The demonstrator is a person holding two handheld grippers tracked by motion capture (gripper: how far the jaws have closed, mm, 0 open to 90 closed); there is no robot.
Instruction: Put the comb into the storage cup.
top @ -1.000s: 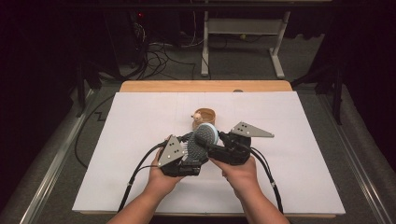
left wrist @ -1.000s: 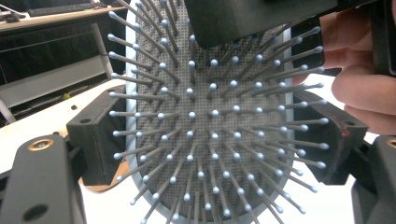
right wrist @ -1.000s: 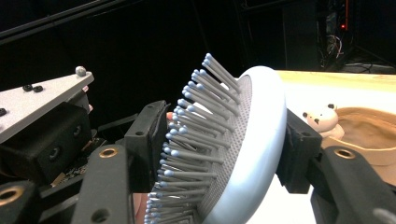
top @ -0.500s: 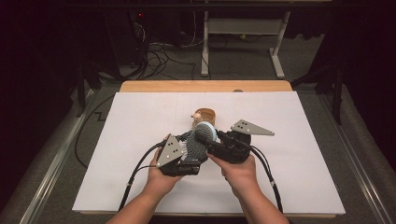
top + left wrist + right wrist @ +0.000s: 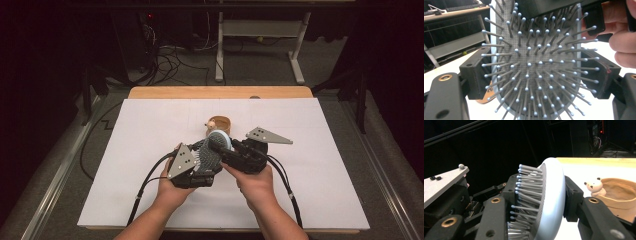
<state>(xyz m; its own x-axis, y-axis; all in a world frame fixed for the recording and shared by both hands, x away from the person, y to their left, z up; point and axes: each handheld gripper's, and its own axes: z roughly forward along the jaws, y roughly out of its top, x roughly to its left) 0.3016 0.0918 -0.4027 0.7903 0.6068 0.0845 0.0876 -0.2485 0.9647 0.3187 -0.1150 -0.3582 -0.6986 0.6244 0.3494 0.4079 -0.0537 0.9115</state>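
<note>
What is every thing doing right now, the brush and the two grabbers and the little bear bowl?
Hairbrush: lifted, bristles towards the left gripper's camera.
Left gripper: shut on the hairbrush's edges.
Right gripper: jaws just closing, now shut on the hairbrush, front and back.
Brown bowl: upright on the table, untouched.
Bear figure: upright at the bowl's rim.

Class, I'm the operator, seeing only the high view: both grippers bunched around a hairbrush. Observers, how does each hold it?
Observer: The left gripper clamps the hairbrush by its side edges, bristles facing its camera.
Operator: And the right?
Observer: The right gripper has just been closing on the head: one pad among the bristles, one on the smooth back.
Operator: What's at the bowl rim?
Observer: A small white bear.
</note>
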